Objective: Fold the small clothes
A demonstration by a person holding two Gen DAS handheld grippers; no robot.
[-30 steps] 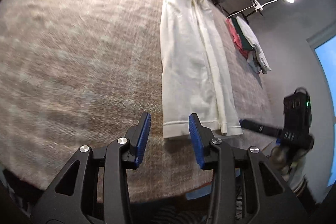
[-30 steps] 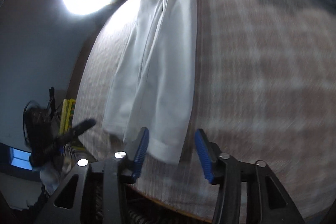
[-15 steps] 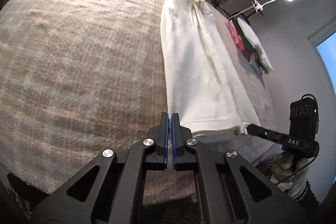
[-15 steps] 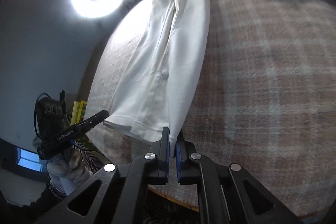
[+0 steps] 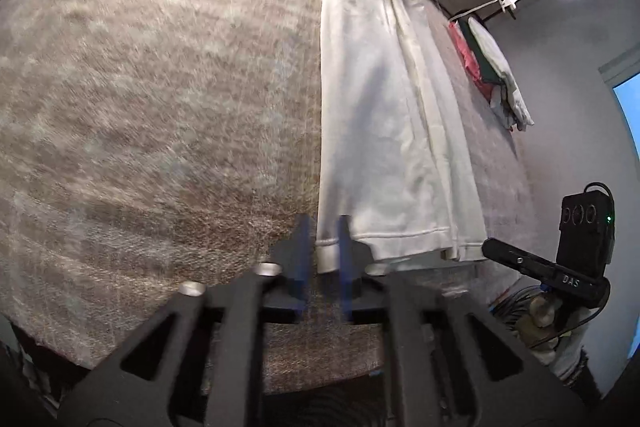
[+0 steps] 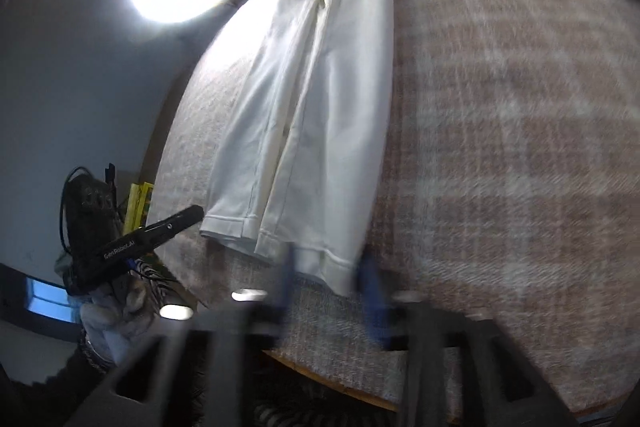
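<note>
Left gripper (image 5: pixel 323 255) low at near table edge, jaws parted around hem corner of white trousers (image 5: pixel 384 131); they were shut half a second ago. Right gripper (image 6: pixel 328 279) likewise reopened, straddling opposite hem corner. Trousers lie flat lengthwise on checked cloth (image 5: pixel 160 107).

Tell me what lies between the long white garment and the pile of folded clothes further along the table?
Only bare checked brown cloth separates the long white garment from the pile of folded clothes, seen in the left wrist view.
</note>
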